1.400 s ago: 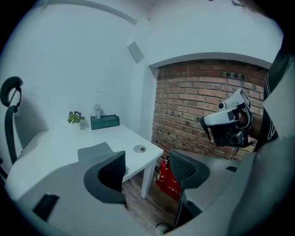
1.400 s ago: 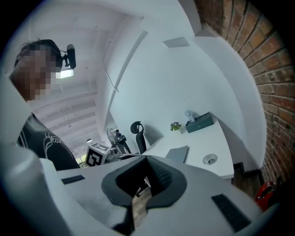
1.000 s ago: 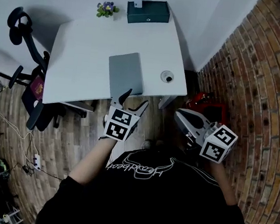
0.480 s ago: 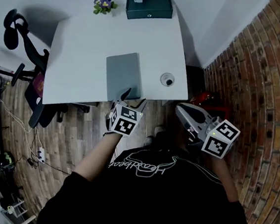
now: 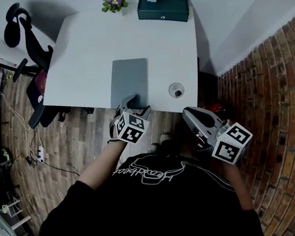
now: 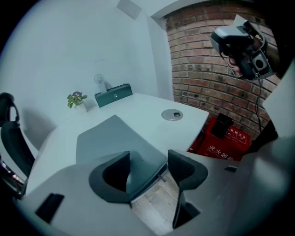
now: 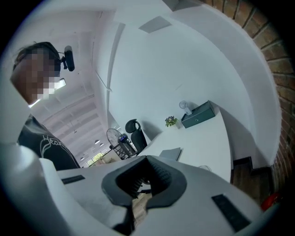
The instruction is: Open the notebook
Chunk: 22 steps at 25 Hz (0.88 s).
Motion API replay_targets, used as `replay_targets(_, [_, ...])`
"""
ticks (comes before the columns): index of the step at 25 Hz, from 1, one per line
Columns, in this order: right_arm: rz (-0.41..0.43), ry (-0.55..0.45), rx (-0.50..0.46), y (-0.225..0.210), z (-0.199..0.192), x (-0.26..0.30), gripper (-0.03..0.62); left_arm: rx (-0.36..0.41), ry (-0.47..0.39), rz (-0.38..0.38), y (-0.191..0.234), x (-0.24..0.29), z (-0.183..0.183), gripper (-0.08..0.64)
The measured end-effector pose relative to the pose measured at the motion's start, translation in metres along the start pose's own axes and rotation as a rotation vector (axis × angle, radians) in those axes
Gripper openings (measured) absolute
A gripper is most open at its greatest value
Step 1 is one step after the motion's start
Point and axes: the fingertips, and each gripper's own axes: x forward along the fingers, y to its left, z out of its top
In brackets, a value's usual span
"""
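Observation:
A closed grey notebook (image 5: 130, 79) lies on the white table (image 5: 87, 45), its near end at the table's front edge. My left gripper (image 5: 137, 105) is open at that near end. In the left gripper view the notebook's (image 6: 108, 138) near corner lies between the two spread jaws of the left gripper (image 6: 148, 167), and I cannot tell whether they touch it. My right gripper (image 5: 191, 116) hangs off the table's right front corner, over the floor. Its jaws are shut with nothing in them (image 7: 147, 159), and the notebook (image 7: 170, 153) shows far beyond them.
A dark green box (image 5: 163, 8) and a small potted flower (image 5: 114, 2) stand at the table's far edge. A round cable grommet (image 5: 176, 89) sits right of the notebook. A black office chair (image 5: 26, 29) is left, a brick wall (image 5: 276, 91) right, a red box (image 6: 228, 140) below.
My left gripper has moved forward from over the floor to the notebook's near end. The right gripper has hardly moved.

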Motion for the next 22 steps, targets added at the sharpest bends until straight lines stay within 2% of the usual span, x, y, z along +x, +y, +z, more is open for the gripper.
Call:
replay_targets(1, [0.008, 0.008, -0.008, -0.001, 0.001, 0.001, -0.002, -0.006, 0.001, 0.004, 0.001, 0.0, 0.0, 0.268])
replay_targets(8, [0.07, 0.036, -0.03, -0.009, 0.01, 0.01, -0.002, -0.026, 0.024, -0.003, 0.002, 0.001, 0.001, 0.259])
replay_targets(14, [0.11, 0.041, -0.059, -0.014, 0.019, 0.012, -0.002, -0.012, 0.029, -0.023, -0.002, -0.003, 0.005, 0.164])
replay_targets(22, [0.137, 0.041, -0.1, -0.015, 0.025, 0.01, -0.002, -0.066, 0.031, -0.033, -0.002, -0.011, 0.011, 0.094])
